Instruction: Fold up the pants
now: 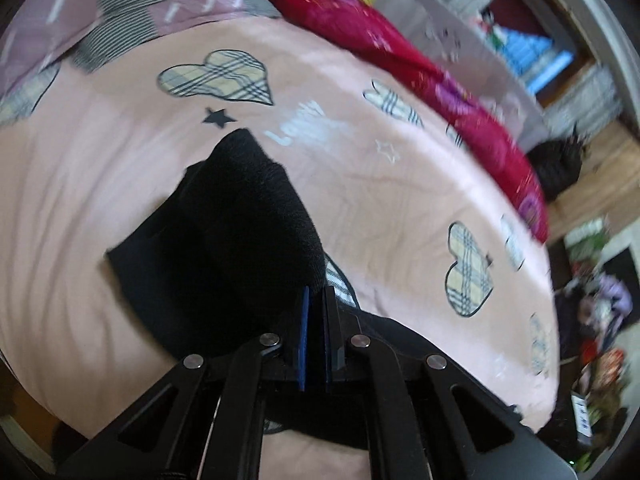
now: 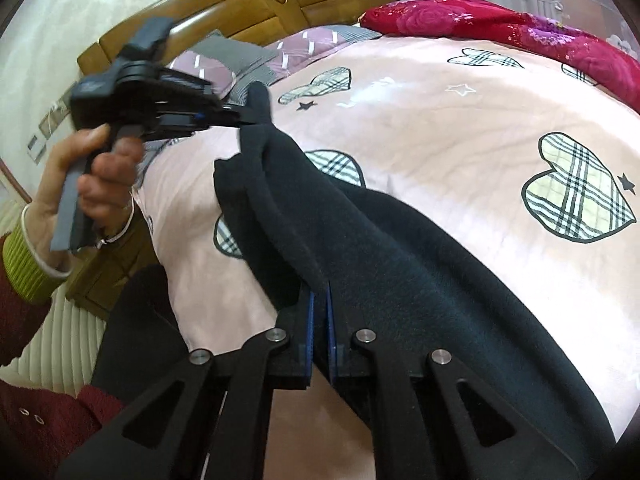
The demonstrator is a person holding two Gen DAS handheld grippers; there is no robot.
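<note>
Black fleece pants lie across a pink bedspread printed with plaid hearts. My right gripper is shut on the near edge of the pants and lifts it off the bed. My left gripper appears at the left of the right wrist view, held by a hand, shut on the far end of the same raised edge. In the left wrist view the left gripper is shut on the pants, which bunch up and hang in front of it over the bedspread.
A red floral quilt lies along the far side of the bed. Purple and grey pillows sit against a wooden headboard. A cluttered floor lies beyond the bed's edge. My red and green sleeve is at the left.
</note>
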